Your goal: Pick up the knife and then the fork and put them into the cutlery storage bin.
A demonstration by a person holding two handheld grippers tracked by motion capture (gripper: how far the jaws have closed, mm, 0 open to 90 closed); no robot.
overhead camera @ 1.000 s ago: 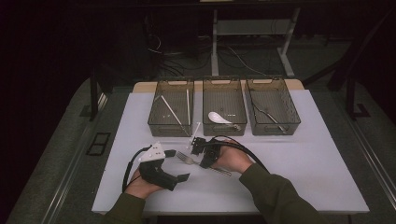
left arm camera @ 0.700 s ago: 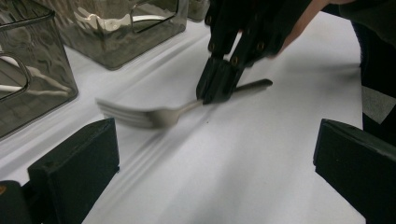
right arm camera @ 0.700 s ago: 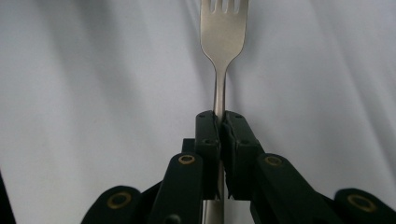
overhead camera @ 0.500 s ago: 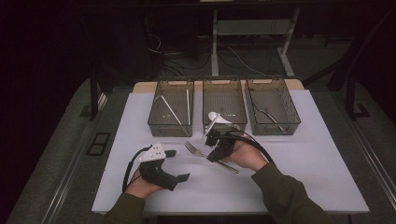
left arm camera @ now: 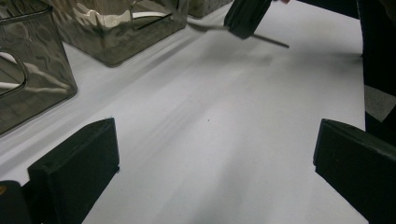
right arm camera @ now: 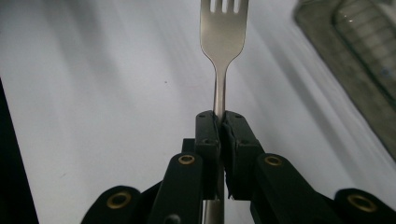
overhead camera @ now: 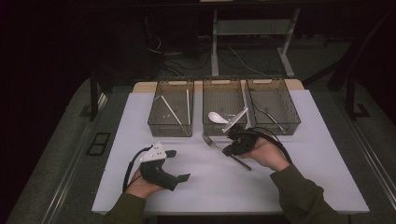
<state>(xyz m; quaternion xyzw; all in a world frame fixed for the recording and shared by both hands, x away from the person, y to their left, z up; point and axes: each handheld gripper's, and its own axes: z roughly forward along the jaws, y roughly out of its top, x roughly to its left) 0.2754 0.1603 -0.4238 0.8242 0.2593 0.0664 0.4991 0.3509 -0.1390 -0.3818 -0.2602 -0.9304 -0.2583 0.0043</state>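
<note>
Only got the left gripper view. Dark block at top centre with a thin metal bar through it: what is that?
Observer: That is the right claw, shut on the handle of a fork.
Operator: Which way do the tines point?
Observer: In the high view they point up and left, ending near the front left corner of the middle tray.
Operator: Anything in that tray?
Observer: A white spoon.

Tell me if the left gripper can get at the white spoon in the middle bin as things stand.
Probably yes. The left gripper is open and holds nothing, and the middle bin has no lid over the white spoon. The right gripper, shut on the fork, sits in front of that bin, so reach around it.
</note>
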